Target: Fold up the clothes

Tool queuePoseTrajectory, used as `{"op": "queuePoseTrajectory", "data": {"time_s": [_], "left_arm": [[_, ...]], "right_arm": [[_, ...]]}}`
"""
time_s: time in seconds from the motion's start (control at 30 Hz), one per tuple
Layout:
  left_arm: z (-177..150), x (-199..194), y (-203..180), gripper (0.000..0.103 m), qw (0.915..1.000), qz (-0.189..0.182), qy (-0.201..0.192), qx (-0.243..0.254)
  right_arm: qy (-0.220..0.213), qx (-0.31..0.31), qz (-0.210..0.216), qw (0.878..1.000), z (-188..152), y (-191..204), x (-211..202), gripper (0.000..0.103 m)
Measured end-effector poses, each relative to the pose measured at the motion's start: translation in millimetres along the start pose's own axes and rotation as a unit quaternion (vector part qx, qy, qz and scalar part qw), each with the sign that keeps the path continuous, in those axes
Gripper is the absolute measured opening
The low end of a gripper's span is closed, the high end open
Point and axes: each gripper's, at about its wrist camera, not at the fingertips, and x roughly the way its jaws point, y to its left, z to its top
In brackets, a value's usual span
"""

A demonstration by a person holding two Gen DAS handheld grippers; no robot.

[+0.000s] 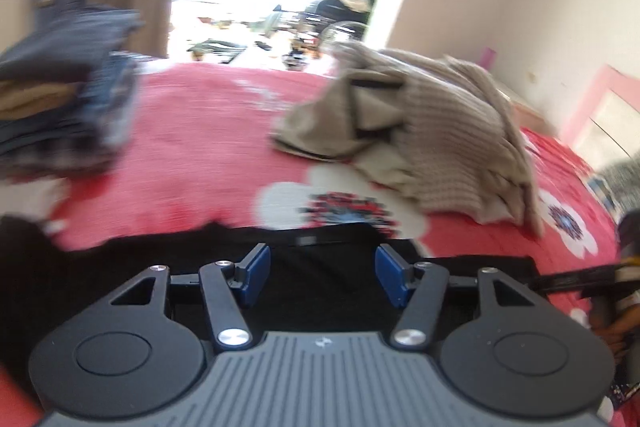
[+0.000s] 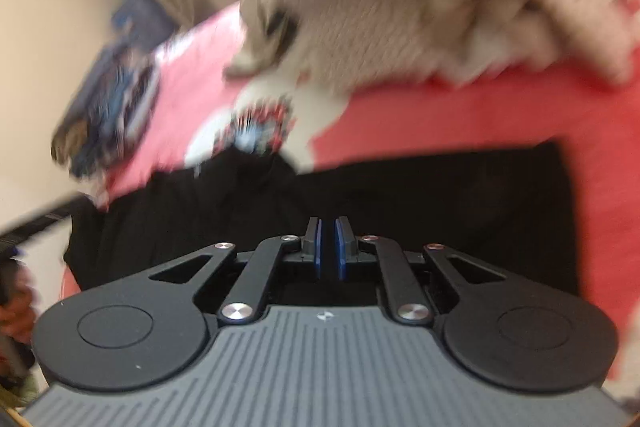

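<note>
Each handheld black two-finger gripper, left [image 1: 322, 273] and right [image 2: 328, 253], has a grey ribbed plastic body. Silver screws pin the black linkage arms. Blue pads line the fingers [image 1: 254, 273].

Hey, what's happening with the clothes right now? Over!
Left gripper open, right gripper shut, nothing held. Black garment flat on bed. Beige sweater heaped beyond it.

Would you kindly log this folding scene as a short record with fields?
surface: red floral bedspread
garment in work: black garment, lying spread on the bedspread below both grippers
left gripper: open, over the black garment
right gripper: jaws nearly closed, nothing visible between them
unfolded: beige knit pile, beyond the black garment
folded: stack of clothes, far left
image quality: both views motion-blurred
</note>
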Motion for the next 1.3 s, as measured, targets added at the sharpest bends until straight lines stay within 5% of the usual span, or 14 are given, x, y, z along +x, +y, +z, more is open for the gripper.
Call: {"op": "queuePoseTrajectory", "data": {"time_s": [0.13, 0.33, 0.47, 0.57, 0.73, 0.93, 1.17, 1.3], "left_arm": [[-8.7, -29.3, 42.4, 0.060, 0.9990, 0.039, 0.006, -0.020], [-25.5, -62.5, 99.8, 0.060, 0.9943, 0.094, 0.022, -0.044], [-34.1, -71.2, 125.3, 0.060, 0.9901, 0.123, 0.041, -0.052], [-39.3, -75.7, 135.2, 0.060, 0.9886, 0.131, 0.042, -0.062], [-48.2, -74.6, 146.7, 0.060, 0.9861, 0.134, 0.052, -0.083], [-56.7, -66.0, 153.0, 0.060, 0.9841, 0.136, 0.071, -0.090], [-61.0, -53.4, 142.5, 0.060, 0.9857, 0.121, 0.092, -0.073], [-61.8, -47.3, 127.9, 0.060, 0.9875, 0.113, 0.098, -0.049]], "right_arm": [[0.006, 0.026, -0.011, 1.000, 10.2, -13.4, 47.2, 0.000], [-0.075, 0.015, -0.068, 0.995, 29.1, -1.3, 37.8, 0.005], [-0.016, -0.036, 0.023, 0.999, 27.9, 33.3, 46.8, 0.005], [0.013, -0.048, -0.016, 0.999, 30.0, 35.8, 79.7, 0.000], [-0.104, 0.062, -0.101, 0.988, 46.8, -2.9, 66.7, 0.005], [-0.123, 0.015, -0.091, 0.988, 36.7, -3.2, 14.8, 0.005], [-0.130, 0.085, -0.172, 0.973, 7.7, -87.6, -30.1, 0.034], [-0.111, 0.113, -0.152, 0.976, 1.1, -125.1, -32.8, 0.046]]}}
